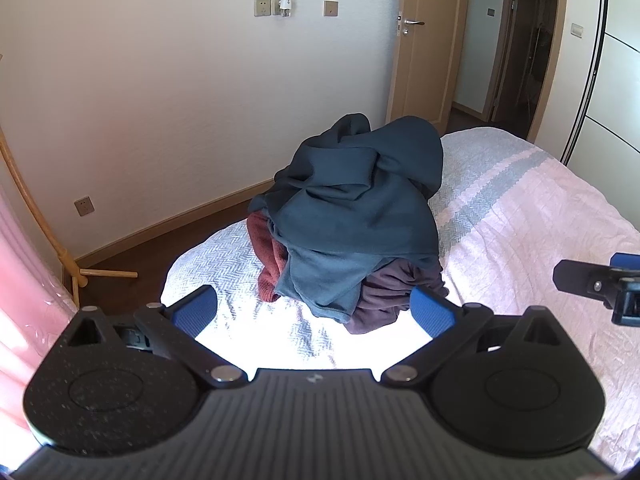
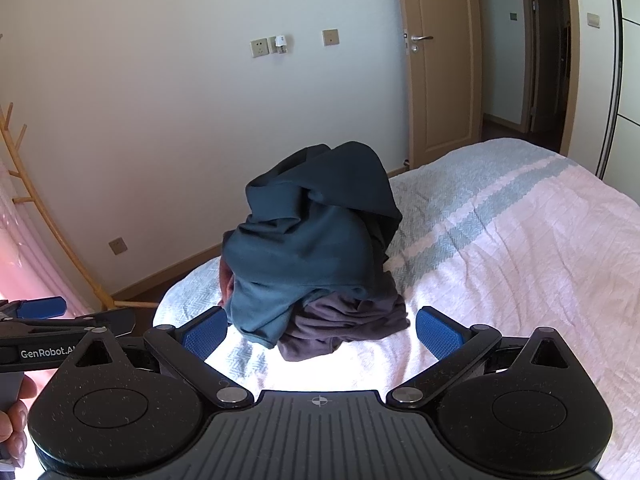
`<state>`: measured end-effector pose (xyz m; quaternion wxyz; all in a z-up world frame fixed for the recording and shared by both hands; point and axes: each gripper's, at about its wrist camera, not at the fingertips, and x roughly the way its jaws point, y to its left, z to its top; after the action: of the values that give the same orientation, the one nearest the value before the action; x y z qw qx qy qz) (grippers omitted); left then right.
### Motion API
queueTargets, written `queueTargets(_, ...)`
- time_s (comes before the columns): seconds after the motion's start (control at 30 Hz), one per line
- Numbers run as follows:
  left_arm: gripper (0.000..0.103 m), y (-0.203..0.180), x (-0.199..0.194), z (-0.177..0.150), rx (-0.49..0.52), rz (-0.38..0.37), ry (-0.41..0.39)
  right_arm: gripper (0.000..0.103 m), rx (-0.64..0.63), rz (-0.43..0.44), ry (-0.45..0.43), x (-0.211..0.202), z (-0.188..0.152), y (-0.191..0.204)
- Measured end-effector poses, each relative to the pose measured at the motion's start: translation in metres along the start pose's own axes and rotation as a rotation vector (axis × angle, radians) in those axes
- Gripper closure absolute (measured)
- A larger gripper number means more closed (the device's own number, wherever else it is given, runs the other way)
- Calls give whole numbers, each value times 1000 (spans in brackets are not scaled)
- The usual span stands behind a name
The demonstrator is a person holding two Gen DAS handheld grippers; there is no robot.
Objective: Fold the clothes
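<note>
Both hand-held grippers, left (image 1: 316, 312) and right (image 2: 322, 330), gape wide and hold nothing. Just ahead of them a heap of clothes (image 1: 352, 220) sits on the bed (image 1: 540, 220). Pinching the blue top (image 2: 304, 248) blindly could drag the purple garment (image 2: 348, 328) along. No containers in sight.

Bright daylight, blown-out glare on the bedspread (image 1: 520, 216), fisheye-curved edges.
</note>
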<state>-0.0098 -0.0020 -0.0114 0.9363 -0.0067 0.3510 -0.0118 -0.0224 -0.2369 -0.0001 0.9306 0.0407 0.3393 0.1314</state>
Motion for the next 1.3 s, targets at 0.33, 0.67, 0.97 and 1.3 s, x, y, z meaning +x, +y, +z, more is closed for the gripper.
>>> queueTargets(0.33, 2, 4, -5, -17, 28, 14, -7, 0, -111, 36, -80, -14, -7, -8)
queueTargets(0.67, 2, 27, 49, 5, 206, -13, -57, 0, -156, 14, -94, 23, 18, -38)
queueTargets(0.97, 2, 55, 233, 99, 479, -212, -76, 1, -387, -61, -18, 176, 99, -33)
queueTargets(1.3, 7, 49, 400, 148, 865, -415, -141, 1, -921, -67, 118, 371, 124, 11)
